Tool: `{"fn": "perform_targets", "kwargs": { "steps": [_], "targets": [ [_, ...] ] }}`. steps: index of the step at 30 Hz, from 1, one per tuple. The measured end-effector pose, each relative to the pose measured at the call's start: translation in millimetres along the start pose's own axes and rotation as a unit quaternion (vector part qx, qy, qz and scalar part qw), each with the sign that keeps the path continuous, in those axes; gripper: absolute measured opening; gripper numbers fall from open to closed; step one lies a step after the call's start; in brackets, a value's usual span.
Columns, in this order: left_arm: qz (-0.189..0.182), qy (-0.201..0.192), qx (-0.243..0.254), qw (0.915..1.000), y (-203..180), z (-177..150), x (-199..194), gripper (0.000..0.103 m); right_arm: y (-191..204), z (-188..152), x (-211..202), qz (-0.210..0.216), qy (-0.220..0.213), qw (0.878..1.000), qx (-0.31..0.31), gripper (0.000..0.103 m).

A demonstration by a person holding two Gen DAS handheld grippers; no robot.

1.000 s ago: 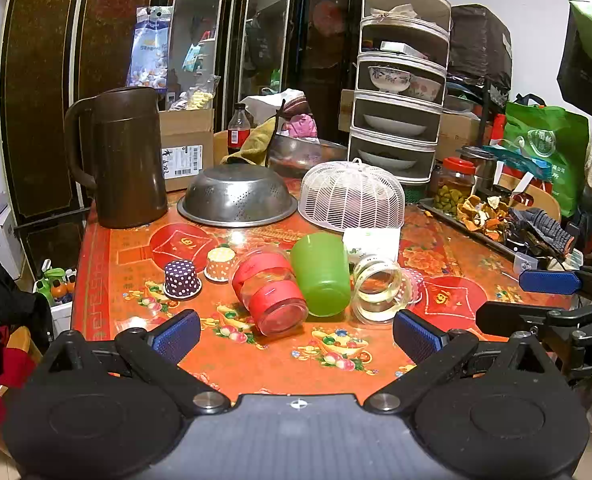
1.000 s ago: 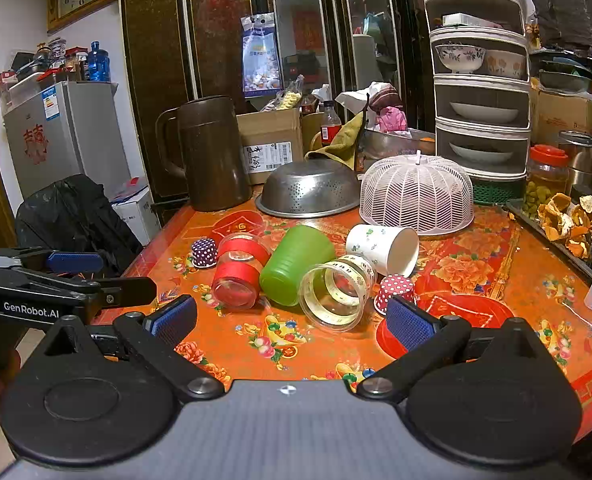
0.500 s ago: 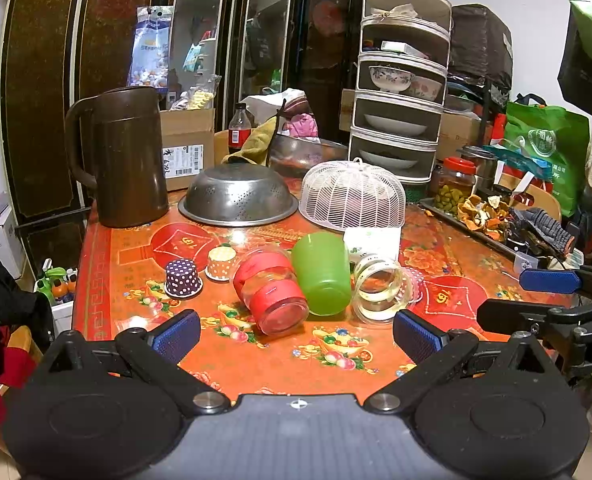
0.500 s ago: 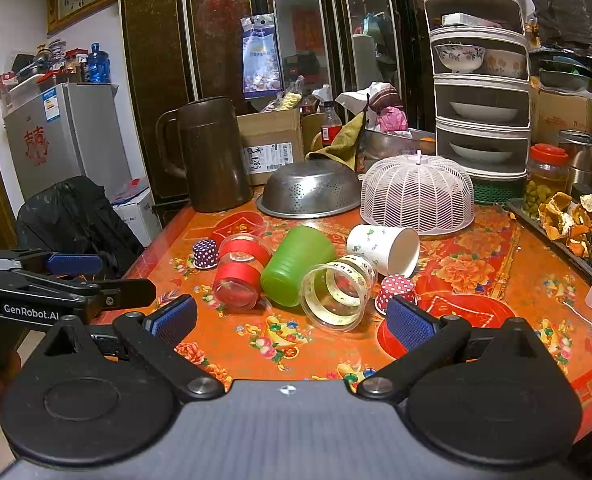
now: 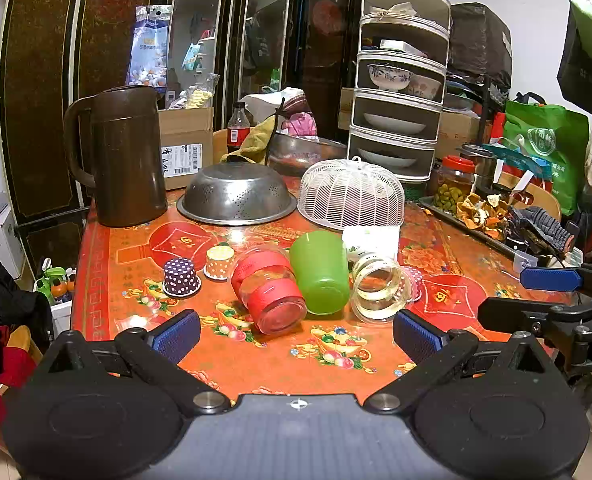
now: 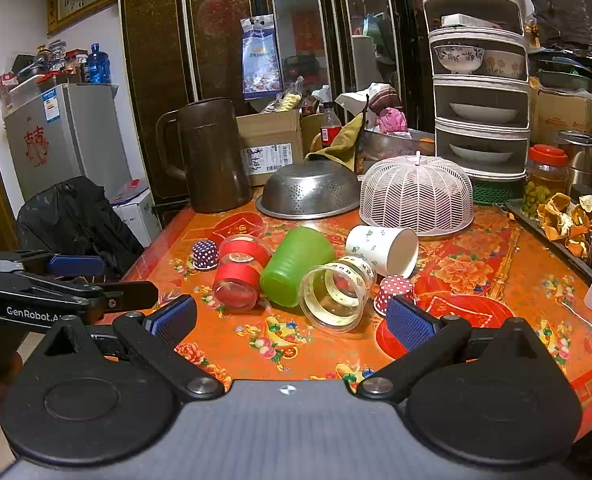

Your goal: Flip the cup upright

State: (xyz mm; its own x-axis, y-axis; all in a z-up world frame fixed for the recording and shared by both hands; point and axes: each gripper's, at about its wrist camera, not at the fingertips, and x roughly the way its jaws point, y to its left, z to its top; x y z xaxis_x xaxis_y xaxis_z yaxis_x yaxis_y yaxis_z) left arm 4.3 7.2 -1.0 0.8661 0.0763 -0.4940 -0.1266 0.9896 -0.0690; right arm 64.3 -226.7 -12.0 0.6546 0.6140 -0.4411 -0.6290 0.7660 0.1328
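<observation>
Lying on their sides near the middle of the table (image 5: pixel 108 264), four cups form a tight row: a red-banded clear cup (image 5: pixel 270 292), a green cup (image 5: pixel 320 272), a clear cup with pale tape bands (image 5: pixel 380 290) and a white paper cup (image 6: pixel 382 250) just behind, toward the far edge. You hold your left gripper (image 5: pixel 296 334) above the near edge, its jaws spread wide with nothing between them, aimed at the red-banded and green cups. Your right gripper (image 6: pixel 292 320) hovers beside it, jaws equally wide and empty, facing the taped cup's open mouth. Small dotted paper cases (image 5: pixel 181 278) sit mouth-down by the row's left end, though one behind the taped cup is probably another, mostly hidden. A brown jug (image 5: pixel 126 156), an upturned colander (image 5: pixel 236 194) and a white mesh cover (image 5: pixel 350 196) stand along the far edge.
</observation>
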Motion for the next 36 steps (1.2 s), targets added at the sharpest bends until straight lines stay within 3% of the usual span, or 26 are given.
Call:
{"fn": "perform_targets", "kwargs": {
  "steps": [14, 19, 26, 31, 36],
  "targets": [
    [0.012, 0.001, -0.004, 0.9999, 6, -7, -1, 0.103, 2, 3, 7, 0.01, 0.009, 1.0, 0.012, 0.102],
    [0.026, 0.005, -0.026, 0.9993, 28, -13, -6, 0.103, 7, 33, 42, 0.062, 0.064, 0.994, 0.068, 0.102],
    [0.021, 0.01, -0.052, 0.9984, 54, -18, -15, 0.103, 36, 72, 120, 0.077, 0.167, 0.98, 0.076, 0.101],
    [0.022, 0.009, -0.062, 0.9978, 65, -24, -21, 0.103, 54, 79, 165, 0.072, 0.218, 0.971, 0.061, 0.08],
    [0.023, 0.006, -0.072, 0.9971, 77, -30, -25, 0.103, 67, 77, 186, 0.049, 0.24, 0.969, 0.03, 0.072]
  ]
}}
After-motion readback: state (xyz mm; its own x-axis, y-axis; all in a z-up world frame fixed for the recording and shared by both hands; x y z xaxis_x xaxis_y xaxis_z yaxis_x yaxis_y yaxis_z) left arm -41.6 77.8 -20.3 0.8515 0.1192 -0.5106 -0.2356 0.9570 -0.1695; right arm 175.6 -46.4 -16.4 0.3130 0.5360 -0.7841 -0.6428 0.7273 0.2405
